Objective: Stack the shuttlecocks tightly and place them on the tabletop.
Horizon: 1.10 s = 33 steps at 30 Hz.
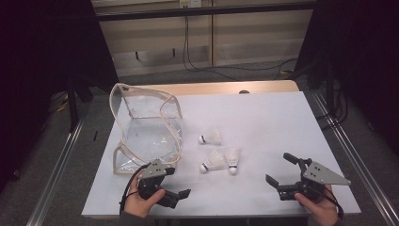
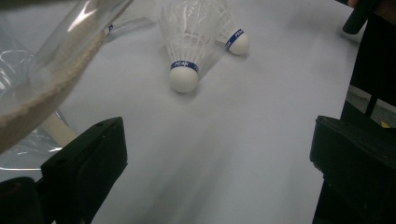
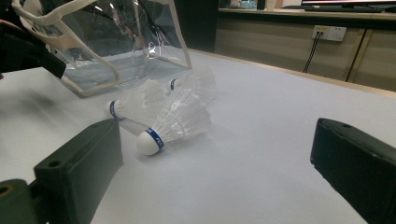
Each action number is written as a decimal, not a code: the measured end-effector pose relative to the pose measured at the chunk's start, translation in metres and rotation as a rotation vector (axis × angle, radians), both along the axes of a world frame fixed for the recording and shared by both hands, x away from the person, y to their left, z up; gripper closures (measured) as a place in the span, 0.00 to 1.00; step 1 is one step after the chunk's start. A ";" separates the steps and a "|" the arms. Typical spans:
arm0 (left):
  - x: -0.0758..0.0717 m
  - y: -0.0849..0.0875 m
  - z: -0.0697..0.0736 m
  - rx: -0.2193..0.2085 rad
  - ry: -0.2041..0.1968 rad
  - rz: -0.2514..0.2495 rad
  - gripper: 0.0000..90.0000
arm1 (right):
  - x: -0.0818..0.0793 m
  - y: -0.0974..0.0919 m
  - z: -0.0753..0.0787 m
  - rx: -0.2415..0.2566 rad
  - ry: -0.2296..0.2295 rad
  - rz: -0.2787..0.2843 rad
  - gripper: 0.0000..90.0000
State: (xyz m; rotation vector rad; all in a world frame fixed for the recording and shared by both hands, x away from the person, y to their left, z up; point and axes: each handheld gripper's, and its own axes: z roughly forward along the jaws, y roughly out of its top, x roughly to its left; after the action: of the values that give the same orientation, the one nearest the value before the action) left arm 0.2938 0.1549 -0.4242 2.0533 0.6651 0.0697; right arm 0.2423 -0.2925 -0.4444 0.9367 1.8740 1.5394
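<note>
Three shuttlecocks (image 1: 211,137) (image 1: 212,162) (image 1: 232,160) lie on the tabletop (image 1: 263,122) beside one clear bag (image 1: 143,125); two grippers, left (image 1: 175,184) and right (image 1: 281,168), jaws apart, hold nothing.

Bag (image 1: 146,127) stands at left on tabletop (image 1: 263,117); three shuttlecocks (image 1: 212,161) lie right of it, two touching.

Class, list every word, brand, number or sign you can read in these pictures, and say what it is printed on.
"PEAK": white letters on the blue band of the nearest white feathered shuttlecock.
Blue band of the second white shuttlecock: print too blurred to read.
Clear plastic bag with cream trim: no text visible.
</note>
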 end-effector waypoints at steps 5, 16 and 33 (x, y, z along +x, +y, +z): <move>-0.001 0.006 0.001 -0.005 -0.004 0.017 0.04 | 0.000 0.000 0.000 0.000 0.000 0.000 0.02; -0.002 0.017 0.006 -0.016 -0.019 0.042 0.04 | 0.000 0.000 0.000 -0.001 0.001 -0.001 0.02; -0.003 0.032 0.009 -0.031 -0.028 0.074 0.04 | 0.000 0.000 0.000 0.000 0.002 -0.001 0.02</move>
State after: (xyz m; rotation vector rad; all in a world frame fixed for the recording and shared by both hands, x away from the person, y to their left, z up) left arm 0.2912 0.1872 -0.4150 1.9945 0.7206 0.1294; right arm 0.2427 -0.2922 -0.4447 0.9389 1.8748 1.5380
